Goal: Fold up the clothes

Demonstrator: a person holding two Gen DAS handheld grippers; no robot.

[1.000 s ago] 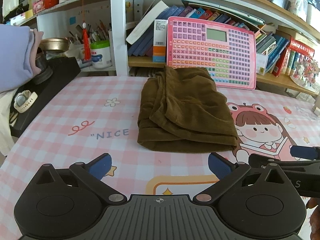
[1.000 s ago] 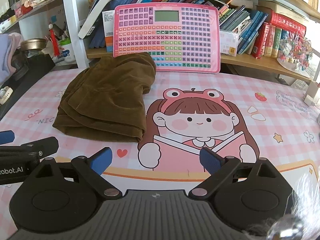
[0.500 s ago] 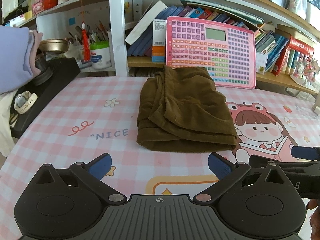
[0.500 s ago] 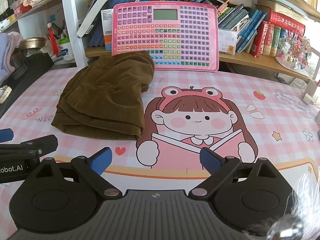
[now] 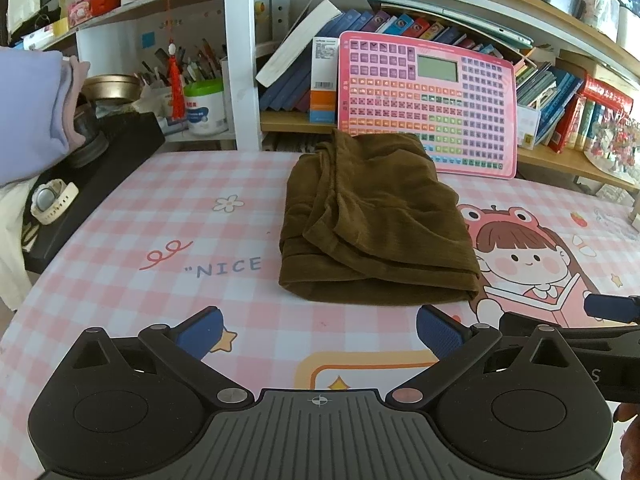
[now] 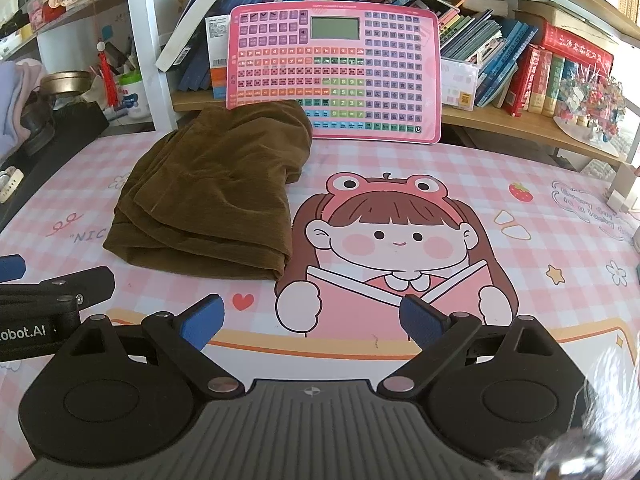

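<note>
Brown garment (image 5: 372, 220), soft ribbed fabric folded into a rumpled rectangle w/ layered edges, lies on the pink checked mat (image 5: 132, 248) just ahead of left gripper (image 5: 318, 330) and ahead-left of right gripper (image 6: 312, 318), both w/ blue pads wide apart, holding and touching nothing.

Your left wrist camera looks low over the mat (image 5: 120, 264) toward the keyboard toy (image 5: 428, 104), from its left. Your right one faces the same toy (image 6: 336, 72) from the right. Both share the garment (image 5: 372, 224) before it.
</note>
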